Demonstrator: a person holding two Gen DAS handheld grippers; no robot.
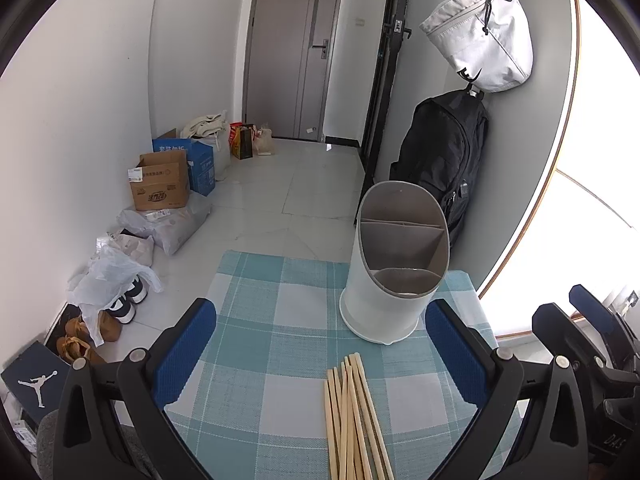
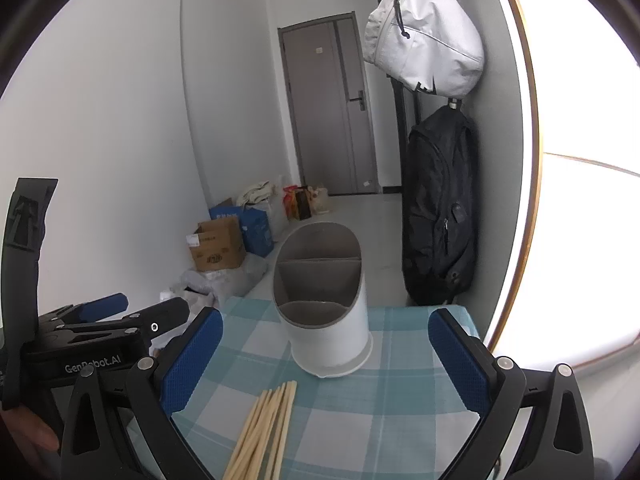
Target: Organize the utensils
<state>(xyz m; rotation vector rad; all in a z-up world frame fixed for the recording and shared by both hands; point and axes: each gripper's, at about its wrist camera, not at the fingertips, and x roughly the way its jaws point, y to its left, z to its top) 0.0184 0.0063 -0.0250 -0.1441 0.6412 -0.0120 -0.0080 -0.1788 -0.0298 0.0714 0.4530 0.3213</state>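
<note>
Left gripper: we find the jaws spread wide with nothing between them but cloth; the blue pads hang over the near half of the tabletop.
Right gripper: we find it likewise spread wide and holding nothing, raised over the near edge. In the left wrist view its black frame shows at the far right, off the right edge of the tabletop.
Hand: we see part of a hand at the lower left of the right wrist view, under the black body of the left gripper.
Chopsticks: a loose bundle of pale wooden sticks lies flat on the tabletop toward the near edge, tips pointing at the holder. We see it framed by each gripper's open jaws, touched by neither.
Utensil holder: a white cylinder with a slanted grey-lined mouth stands upright near the far right corner, just beyond the stick tips. Partitions split the inside into compartments; those we can see into hold nothing.
Tablecloth: teal-and-white check covers the tabletop.
Beyond the far edge: we note a black backpack and a white bag hanging on the right wall, cardboard boxes and shoes along the left wall, and a grey door at the end.
</note>
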